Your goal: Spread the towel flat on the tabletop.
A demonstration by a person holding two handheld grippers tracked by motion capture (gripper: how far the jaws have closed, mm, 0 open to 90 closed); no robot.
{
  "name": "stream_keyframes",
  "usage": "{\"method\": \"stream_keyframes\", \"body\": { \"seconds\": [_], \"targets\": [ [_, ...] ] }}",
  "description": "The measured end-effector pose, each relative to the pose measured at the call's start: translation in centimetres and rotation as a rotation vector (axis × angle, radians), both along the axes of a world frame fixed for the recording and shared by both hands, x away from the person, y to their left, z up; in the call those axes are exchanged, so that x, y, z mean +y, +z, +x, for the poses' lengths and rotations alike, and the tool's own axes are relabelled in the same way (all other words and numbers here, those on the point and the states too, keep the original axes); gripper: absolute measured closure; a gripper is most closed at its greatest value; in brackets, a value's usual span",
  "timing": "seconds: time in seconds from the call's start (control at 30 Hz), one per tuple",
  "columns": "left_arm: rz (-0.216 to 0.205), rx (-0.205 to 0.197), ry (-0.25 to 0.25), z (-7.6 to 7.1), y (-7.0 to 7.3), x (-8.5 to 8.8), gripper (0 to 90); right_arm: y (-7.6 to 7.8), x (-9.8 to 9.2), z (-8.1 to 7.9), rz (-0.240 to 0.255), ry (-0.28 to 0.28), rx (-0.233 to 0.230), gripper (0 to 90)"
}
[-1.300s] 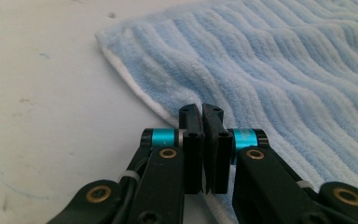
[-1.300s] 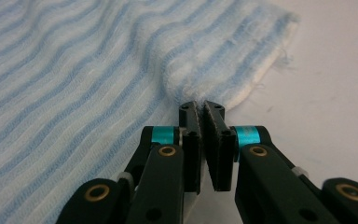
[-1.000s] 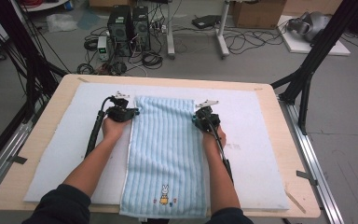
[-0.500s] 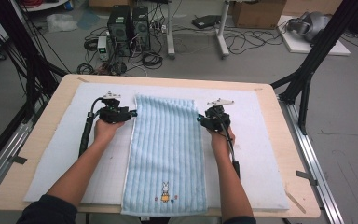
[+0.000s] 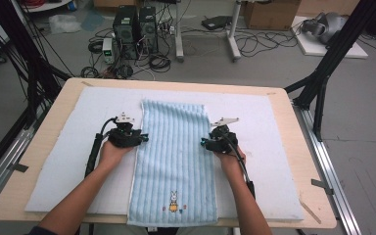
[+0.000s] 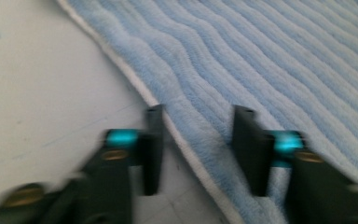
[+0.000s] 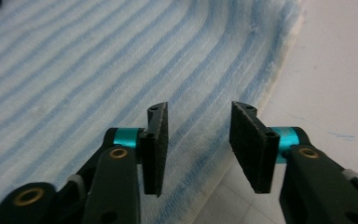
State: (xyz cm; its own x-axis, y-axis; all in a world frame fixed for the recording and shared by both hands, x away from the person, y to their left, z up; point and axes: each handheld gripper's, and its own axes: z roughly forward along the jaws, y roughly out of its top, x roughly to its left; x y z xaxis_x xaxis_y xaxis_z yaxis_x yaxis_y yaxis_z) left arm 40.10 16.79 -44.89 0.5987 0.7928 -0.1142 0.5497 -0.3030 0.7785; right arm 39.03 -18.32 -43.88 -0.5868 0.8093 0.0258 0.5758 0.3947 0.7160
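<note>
Along the left side of the room, black frame legs (image 5: 34, 73) stand on a grey floor, and a metal rail (image 5: 2, 169) runs beside the left edge of the table (image 5: 49, 117), a pale wooden top with rounded corners. A white pad (image 5: 68, 161) covers most of that top, leaving a wooden border on every edge.

The left gripper (image 5: 136, 138) sits at the left long edge of the light blue striped towel (image 5: 174, 147), about midway between the table's far and near edges. In the left gripper view the left gripper (image 6: 198, 142) has its jaws apart, straddling the towel's white hem; they have just been closing, with the towel's edge between them but not pinched.

The towel lies flat down the middle of the pad, its far end short of the pad's far edge and its near end hanging over the near edge of the table. Near that end is a small embroidered rabbit figure (image 5: 174, 201); I can read no lettering on it.

The right gripper (image 5: 206, 142) is at the towel's right long edge, level with the left one. In the right gripper view the right gripper (image 7: 198, 142) has its jaws parted over the towel's edge; they have just been opening, gripping nothing.

Behind the table are two black computer towers (image 5: 134, 24), tangled cables (image 5: 156, 61), and cardboard boxes (image 5: 269, 12) farther right.
</note>
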Motion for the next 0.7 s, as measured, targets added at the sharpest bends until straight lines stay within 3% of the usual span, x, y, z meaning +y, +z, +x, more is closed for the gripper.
{"method": "stream_keyframes", "body": {
  "seconds": [0.03, 0.07, 0.13, 0.27, 0.3, 0.37, 0.43, 0.5, 0.57, 0.7],
  "targets": [
    [0.012, -0.013, -0.001, 0.1, 0.0, 0.0, 80.7, -0.3, 0.2, 0.1, -0.019, 0.002, 0.008, 65.0],
    [0.007, -0.011, 0.011, 0.2, 0.0, 0.0, 86.9, -0.5, 0.2, 0.2, 0.008, 0.001, 0.002, 74.3],
    [0.004, -0.017, 0.038, 0.6, -0.1, 0.1, 87.8, -0.6, 0.5, 0.4, 0.01, 0.008, -0.008, 83.3],
    [-0.017, -0.016, 0.106, 1.9, -0.2, 0.5, 87.9, -0.7, 1.5, 0.9, -0.02, -0.016, -0.056, 85.8],
    [-0.007, -0.022, 0.111, 2.1, -0.2, 0.5, 87.9, -0.8, 1.7, 1.1, -0.023, -0.024, -0.065, 85.7],
    [-0.016, -0.025, 0.132, 2.2, -0.2, 0.5, 84.0, -0.8, 2.0, 1.5, -0.019, -0.058, -0.074, 82.0],
    [-0.049, 0.005, 0.12, 2.1, -0.1, 0.9, 66.1, -0.7, 2.1, 1.5, -0.006, -0.062, -0.073, 75.7],
    [-0.082, 0.015, 0.104, 1.3, -0.1, 1.3, 56.2, -0.5, 1.9, 1.2, 0.004, -0.051, -0.059, 69.4],
    [-0.091, 0.011, 0.093, 0.5, -0.1, 1.6, 53.0, -0.1, 1.6, 0.3, 0.021, -0.04, -0.087, 65.8],
    [-0.091, -0.003, 0.049, -1.6, 0.3, 1.9, 50.1, 0.4, 0.9, -1.6, 0.053, -0.016, -0.094, 55.3]
  ]
}}
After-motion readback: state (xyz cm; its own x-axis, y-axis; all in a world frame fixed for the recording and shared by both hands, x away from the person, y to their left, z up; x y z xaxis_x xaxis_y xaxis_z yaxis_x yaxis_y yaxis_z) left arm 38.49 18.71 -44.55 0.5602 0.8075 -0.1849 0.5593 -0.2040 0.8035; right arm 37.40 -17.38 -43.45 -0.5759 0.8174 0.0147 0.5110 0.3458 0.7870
